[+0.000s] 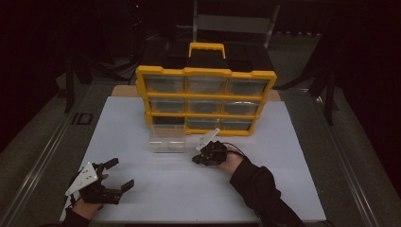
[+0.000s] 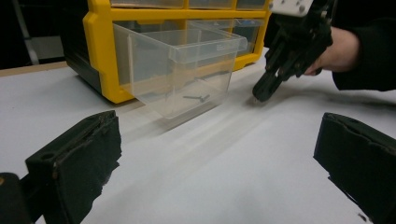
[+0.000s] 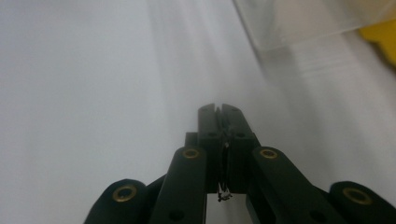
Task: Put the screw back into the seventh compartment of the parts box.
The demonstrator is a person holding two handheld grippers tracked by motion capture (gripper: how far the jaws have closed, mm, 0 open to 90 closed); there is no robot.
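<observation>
Table (image 1: 283,189): white top, wide and mostly bare, dim room around it.
Cabinet (image 1: 205,73): yellow frame with a yellow handle, three rows of three clear drawers, standing at the far middle of the table.
Drawer (image 1: 167,139): clear plastic, pulled out of the bottom-left slot and resting on the table just in front of the cabinet; in the left gripper view (image 2: 187,70) it tilts forward against the frame.
Left gripper (image 1: 115,177): near the table's front left corner, held in a hand, jaws spread wide with nothing between them; the left gripper view (image 2: 217,163) has bare table between the two pads.
Right gripper (image 1: 196,160): just right of the drawer, tip down at the table; jaws pressed together (image 3: 218,108). Whether anything is pinched between them I cannot tell.
Sleeve (image 1: 260,189): black, on the right arm.
Small dark parts (image 2: 197,98): lying on the drawer's floor, too small to identify.
</observation>
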